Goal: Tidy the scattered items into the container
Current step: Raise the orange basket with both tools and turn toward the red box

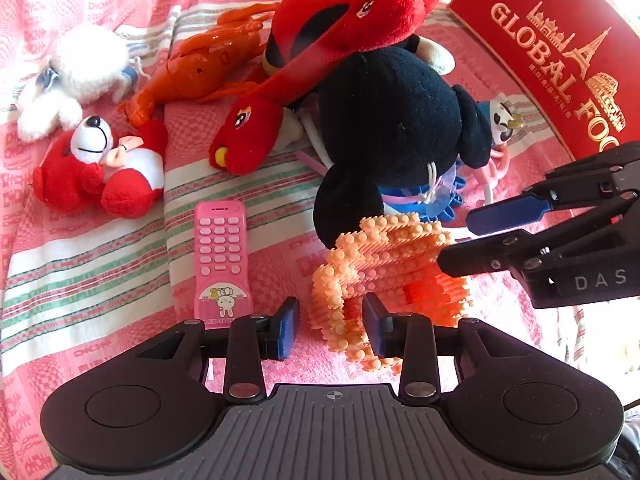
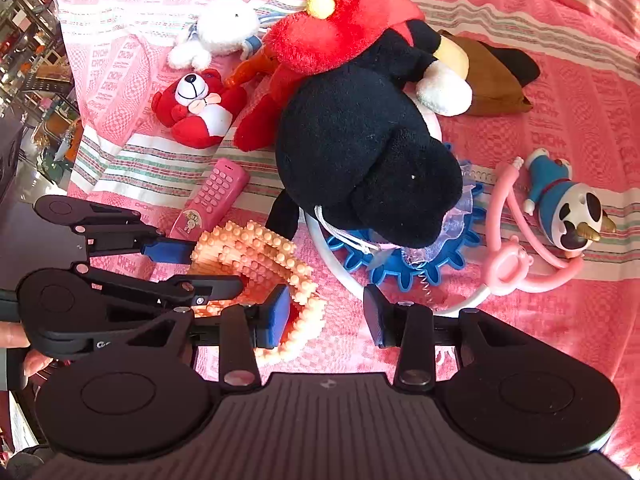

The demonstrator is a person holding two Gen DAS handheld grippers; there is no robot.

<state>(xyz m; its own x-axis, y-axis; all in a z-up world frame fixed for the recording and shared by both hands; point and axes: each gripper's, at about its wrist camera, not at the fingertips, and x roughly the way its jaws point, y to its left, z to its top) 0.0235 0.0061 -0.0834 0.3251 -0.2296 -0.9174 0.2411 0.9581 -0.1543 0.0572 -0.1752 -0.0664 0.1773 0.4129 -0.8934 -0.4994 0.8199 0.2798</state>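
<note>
A peach studded brick model [image 1: 384,264] lies on the pink cloth in front of a big black plush [image 1: 400,120]. My left gripper [image 1: 331,326] stands open low over the model's near left edge; one fingertip [image 1: 376,326] overlaps the model, the other is over bare cloth. My right gripper [image 2: 326,318] is open too, its left fingertip [image 2: 276,320] over the model [image 2: 256,256] and the other over cloth. Each gripper shows in the other's view, the right one [image 1: 460,238] by the model's far right corner, the left one [image 2: 192,268] astride its left edge.
A red box with gold lettering [image 1: 560,60] stands at the back right. Scattered around are a pink toy phone [image 1: 222,256], red plush [image 1: 340,28], orange lobster toy [image 1: 200,64], red-and-white bear [image 1: 100,168], white plush [image 1: 80,72], blue figurine [image 2: 568,204], pink stethoscope toy [image 2: 516,264] and brown pouch [image 2: 488,76].
</note>
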